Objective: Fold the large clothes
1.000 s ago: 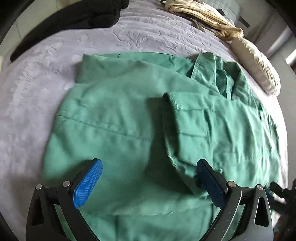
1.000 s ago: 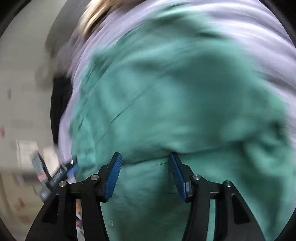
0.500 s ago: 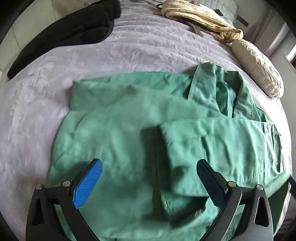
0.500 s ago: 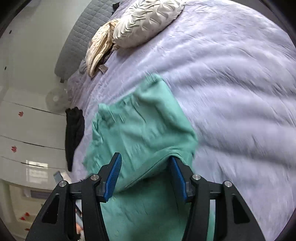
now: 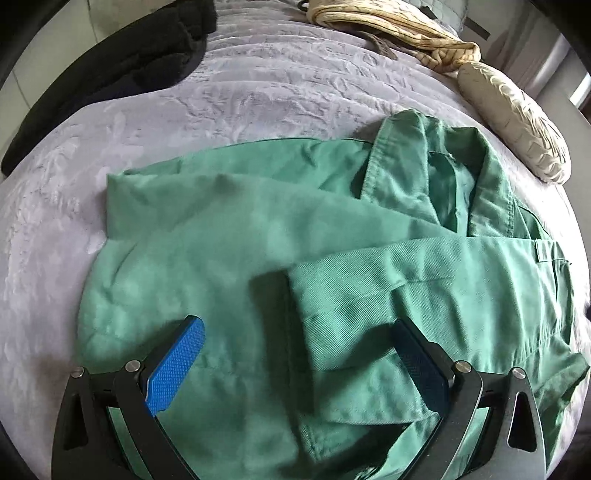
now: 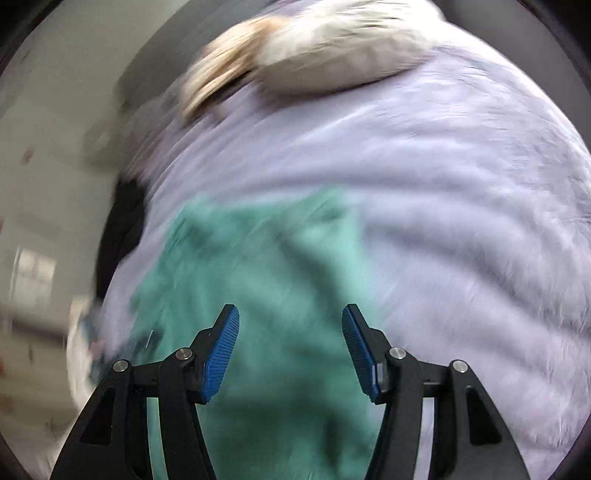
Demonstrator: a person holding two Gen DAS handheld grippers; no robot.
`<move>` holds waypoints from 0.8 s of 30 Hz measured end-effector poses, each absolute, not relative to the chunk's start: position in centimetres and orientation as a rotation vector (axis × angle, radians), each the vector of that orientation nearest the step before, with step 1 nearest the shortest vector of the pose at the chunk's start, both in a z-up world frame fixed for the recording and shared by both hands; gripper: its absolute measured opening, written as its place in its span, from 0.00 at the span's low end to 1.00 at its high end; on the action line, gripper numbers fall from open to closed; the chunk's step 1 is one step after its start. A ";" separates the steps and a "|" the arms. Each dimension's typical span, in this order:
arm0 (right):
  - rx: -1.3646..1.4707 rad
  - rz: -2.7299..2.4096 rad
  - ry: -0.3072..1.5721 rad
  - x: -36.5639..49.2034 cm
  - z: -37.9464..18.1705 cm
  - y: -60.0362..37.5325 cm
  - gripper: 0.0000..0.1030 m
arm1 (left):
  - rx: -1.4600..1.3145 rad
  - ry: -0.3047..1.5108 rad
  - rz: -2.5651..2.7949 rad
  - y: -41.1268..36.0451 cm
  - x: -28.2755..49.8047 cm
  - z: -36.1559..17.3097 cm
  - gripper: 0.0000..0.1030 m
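Observation:
A green shirt lies on the lilac bedspread, collar at the far right. One sleeve is folded across its body, cuff near the middle. My left gripper is open and empty, hovering over the shirt's near part. In the blurred right wrist view the shirt lies below my right gripper, which is open with nothing between its blue pads.
A black garment lies at the far left of the bed. A beige bundled cloth and a cream pillow lie at the far right. The pillow also shows in the right wrist view.
My right gripper has opened, let go of the shirt edge and is swinging. My left gripper has drawn back a little from the shirt, staying open.

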State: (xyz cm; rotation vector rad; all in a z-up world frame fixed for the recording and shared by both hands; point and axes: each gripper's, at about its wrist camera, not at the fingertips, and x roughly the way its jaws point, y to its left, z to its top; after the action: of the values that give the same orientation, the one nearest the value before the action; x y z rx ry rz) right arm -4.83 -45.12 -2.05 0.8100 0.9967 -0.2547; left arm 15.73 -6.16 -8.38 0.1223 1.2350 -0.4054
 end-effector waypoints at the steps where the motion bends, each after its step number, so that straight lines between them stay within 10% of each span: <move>1: 0.845 -0.296 1.004 -4.2 -3.2 -46.4 0.60 | 0.125 1.229 -0.416 -6.4 15.8 -8.3 0.93; 4: 0.980 -0.293 1.061 -1.8 -7.6 -48.8 0.56 | 0.142 1.238 -0.459 -7.3 15.6 -8.1 0.63; 5: 1.004 -0.274 1.081 -1.3 -8.7 -48.9 0.15 | 0.136 1.240 -0.486 -7.6 15.5 -8.0 0.48; 6: 1.012 -0.229 1.087 -0.8 -9.2 -48.6 0.03 | 0.146 1.237 -0.484 -7.7 15.4 -7.8 0.48; 16: 0.962 -0.335 1.070 -2.3 -10.1 -49.8 0.03 | 0.241 1.172 -0.460 -10.6 17.4 -8.2 0.45; 21: 1.088 -0.338 0.983 -7.0 -7.0 -48.9 0.66 | 0.299 1.117 -0.452 -8.9 17.0 -6.1 0.45; 24: 1.150 -0.242 0.915 -10.8 -4.4 -46.6 0.66 | 0.296 1.113 -0.451 -7.3 16.6 -5.0 0.45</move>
State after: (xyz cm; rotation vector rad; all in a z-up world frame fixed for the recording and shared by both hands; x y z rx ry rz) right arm -10.77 -46.62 -4.35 1.1503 0.9147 -0.2416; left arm 16.61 -7.28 -5.00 0.2957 1.1128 -0.4511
